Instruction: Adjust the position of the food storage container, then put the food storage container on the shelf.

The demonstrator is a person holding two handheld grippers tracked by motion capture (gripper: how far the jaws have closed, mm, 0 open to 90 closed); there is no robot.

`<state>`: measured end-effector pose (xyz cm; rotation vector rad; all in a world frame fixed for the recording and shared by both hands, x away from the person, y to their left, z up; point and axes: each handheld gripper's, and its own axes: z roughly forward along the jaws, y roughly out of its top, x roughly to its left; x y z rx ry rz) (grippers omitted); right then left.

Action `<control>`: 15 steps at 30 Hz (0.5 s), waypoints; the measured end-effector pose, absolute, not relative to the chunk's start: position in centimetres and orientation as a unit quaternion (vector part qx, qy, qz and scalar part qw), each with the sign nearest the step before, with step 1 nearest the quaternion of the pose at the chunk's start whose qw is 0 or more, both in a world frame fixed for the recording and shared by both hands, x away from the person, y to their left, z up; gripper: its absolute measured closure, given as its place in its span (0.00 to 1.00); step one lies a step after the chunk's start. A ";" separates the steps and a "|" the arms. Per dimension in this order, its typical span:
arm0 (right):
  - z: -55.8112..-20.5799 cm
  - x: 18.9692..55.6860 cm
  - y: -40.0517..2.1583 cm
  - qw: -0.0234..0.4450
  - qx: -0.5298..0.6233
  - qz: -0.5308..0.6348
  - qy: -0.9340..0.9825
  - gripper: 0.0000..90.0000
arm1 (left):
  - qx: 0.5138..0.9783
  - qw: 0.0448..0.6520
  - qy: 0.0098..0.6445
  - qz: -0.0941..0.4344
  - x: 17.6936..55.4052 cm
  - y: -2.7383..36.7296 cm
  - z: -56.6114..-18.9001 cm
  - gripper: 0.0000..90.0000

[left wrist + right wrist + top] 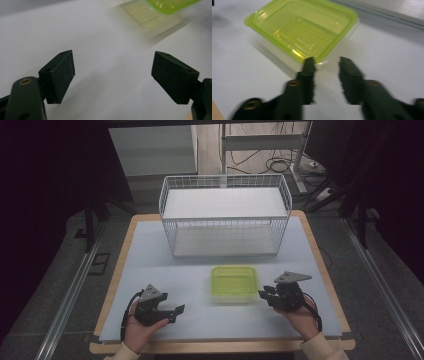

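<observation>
A clear plastic container with a lime-green lid (234, 282) sits shut on the white table top, near the front centre. My left gripper (176, 314) is left of it, held in a hand, jaws pointing right toward it and spread wide with nothing between them. In the left gripper view the gripper (112, 67) is open over bare table, and the container (162, 10) lies blurred at the top right. My right gripper (264, 295) is at the container's right front corner. In the right gripper view it (327, 65) is open, with the container (304, 32) just beyond its tips.
A white wire basket (225, 220) stands empty at the back of the table, behind the container. The white mat (150, 270) has a wooden border. Dark floor, metal rails and cables surround the table.
</observation>
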<state>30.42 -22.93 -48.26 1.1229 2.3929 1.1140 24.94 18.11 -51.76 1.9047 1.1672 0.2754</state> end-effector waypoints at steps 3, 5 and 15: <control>-48.1 30.8 -23.7 0.126 0.394 0.409 0.813 0.51 | 0.764 0.435 0.465 0.108 25.8 17.5 -51.1 0.24; -47.7 31.1 -24.2 0.119 0.399 0.432 0.800 0.46 | 0.764 0.439 0.461 0.108 26.2 17.0 -50.8 0.24; -47.0 31.6 -25.0 0.111 0.399 0.476 0.776 0.33 | 0.766 0.445 0.457 0.083 26.6 16.0 -49.6 0.24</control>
